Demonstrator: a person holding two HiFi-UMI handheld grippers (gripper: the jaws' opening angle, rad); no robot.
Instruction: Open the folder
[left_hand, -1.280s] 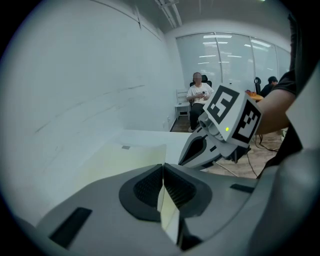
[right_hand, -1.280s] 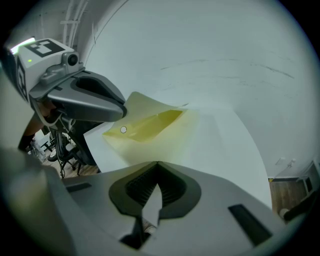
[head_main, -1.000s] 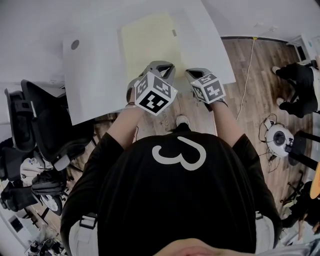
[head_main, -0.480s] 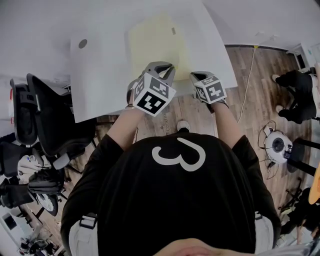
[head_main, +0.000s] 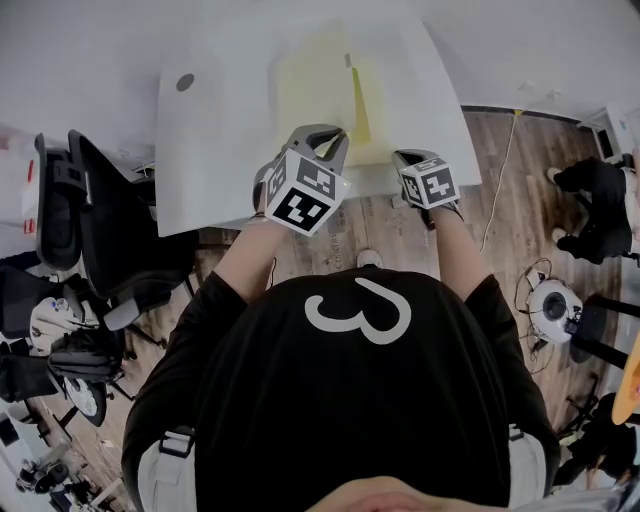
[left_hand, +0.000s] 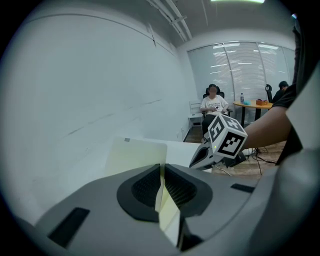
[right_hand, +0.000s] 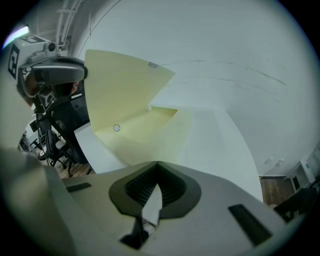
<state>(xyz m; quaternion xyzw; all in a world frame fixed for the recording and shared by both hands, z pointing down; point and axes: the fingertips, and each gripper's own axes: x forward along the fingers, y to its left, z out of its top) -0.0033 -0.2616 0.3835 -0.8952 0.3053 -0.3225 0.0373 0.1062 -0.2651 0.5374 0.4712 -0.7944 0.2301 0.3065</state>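
Black T-shirt (head_main: 300, 420) of the person: one large white figure "3" (head_main: 358, 310) on the chest, the only readable character.
Marker cube (head_main: 305, 190) on the left gripper (head_main: 335, 135): black-and-white square code patterns, no letters or numbers.
Marker cube (head_main: 430, 182) on the right gripper (head_main: 397, 157): the same kind of code patterns, also without letters.
Pale yellow paper folder (head_main: 310, 85): a small grey tab (head_main: 348, 60) near its far edge, too small to read.
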